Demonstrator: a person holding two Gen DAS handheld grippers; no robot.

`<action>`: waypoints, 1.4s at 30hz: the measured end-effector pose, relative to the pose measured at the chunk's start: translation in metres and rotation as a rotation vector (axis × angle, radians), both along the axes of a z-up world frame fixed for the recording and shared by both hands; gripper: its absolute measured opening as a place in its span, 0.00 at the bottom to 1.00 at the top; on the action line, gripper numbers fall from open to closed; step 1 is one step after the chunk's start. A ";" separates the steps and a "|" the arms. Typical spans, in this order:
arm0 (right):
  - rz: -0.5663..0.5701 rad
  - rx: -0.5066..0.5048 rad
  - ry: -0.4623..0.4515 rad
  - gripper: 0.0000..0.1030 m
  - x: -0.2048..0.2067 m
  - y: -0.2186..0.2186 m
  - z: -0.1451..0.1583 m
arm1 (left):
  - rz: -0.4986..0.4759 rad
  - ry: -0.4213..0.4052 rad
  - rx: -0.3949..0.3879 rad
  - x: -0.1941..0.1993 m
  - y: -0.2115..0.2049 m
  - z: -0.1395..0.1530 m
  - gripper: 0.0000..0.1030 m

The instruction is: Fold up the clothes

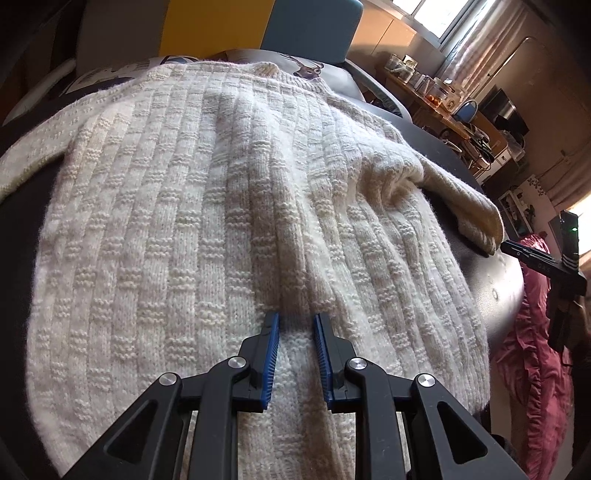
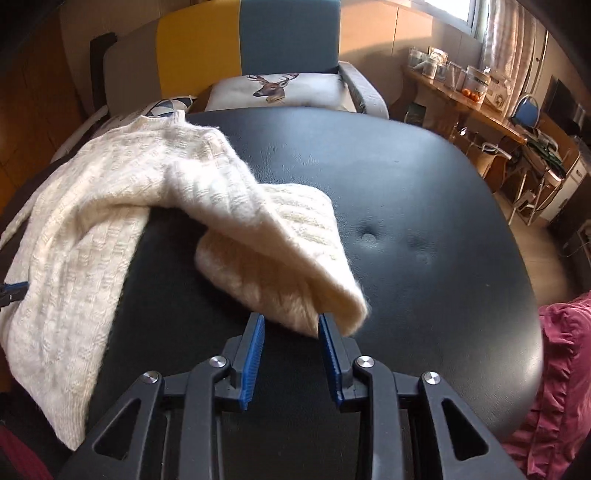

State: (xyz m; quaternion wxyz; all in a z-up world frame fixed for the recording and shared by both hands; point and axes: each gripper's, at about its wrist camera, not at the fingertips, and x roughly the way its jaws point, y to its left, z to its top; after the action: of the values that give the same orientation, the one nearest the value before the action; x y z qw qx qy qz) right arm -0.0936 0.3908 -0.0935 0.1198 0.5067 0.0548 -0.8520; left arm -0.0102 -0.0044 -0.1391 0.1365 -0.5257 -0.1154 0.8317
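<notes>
A cream knitted sweater (image 1: pixel 229 206) lies spread over a black padded surface (image 1: pixel 491 273), neck end far from me. My left gripper (image 1: pixel 296 320) hovers open just above the sweater's near hem, nothing between its blue pads. The sweater's right sleeve (image 2: pixel 280 251) lies doubled over on the black padded surface (image 2: pixel 424 192). My right gripper (image 2: pixel 291 320) stands open at the sleeve's cuff end, the cuff lying between the fingertips and touching the right pad (image 2: pixel 327 332). In the left wrist view the right gripper (image 1: pixel 539 258) shows at the far right edge.
A deer-print cushion (image 2: pixel 273 88) and a yellow and blue chair back (image 2: pixel 251 33) stand beyond the surface. A crumpled pink cloth (image 2: pixel 561 373) lies at the right edge. A cluttered wooden desk (image 2: pixel 476 103) and a blue chair (image 2: pixel 526 110) fill the right background.
</notes>
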 end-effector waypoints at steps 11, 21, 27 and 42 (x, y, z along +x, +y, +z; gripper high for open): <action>0.104 0.125 -0.071 0.07 -0.026 -0.034 -0.019 | 0.029 -0.009 -0.020 -0.003 0.003 0.000 0.21; 0.282 0.975 0.158 0.05 0.037 -0.035 0.068 | 0.022 0.000 0.000 0.002 -0.002 -0.001 0.21; 0.170 1.086 0.202 0.33 0.018 0.021 0.073 | 0.015 0.000 0.006 0.004 -0.005 -0.001 0.21; -0.308 -0.325 0.057 0.36 0.066 0.059 0.023 | 0.005 -0.018 -0.027 -0.001 -0.002 0.001 0.22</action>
State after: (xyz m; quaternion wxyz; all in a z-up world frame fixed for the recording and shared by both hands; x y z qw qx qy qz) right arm -0.0274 0.4496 -0.0706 0.0665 0.4588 -0.1578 -0.8719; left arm -0.0110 -0.0067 -0.1378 0.1263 -0.5346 -0.1067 0.8288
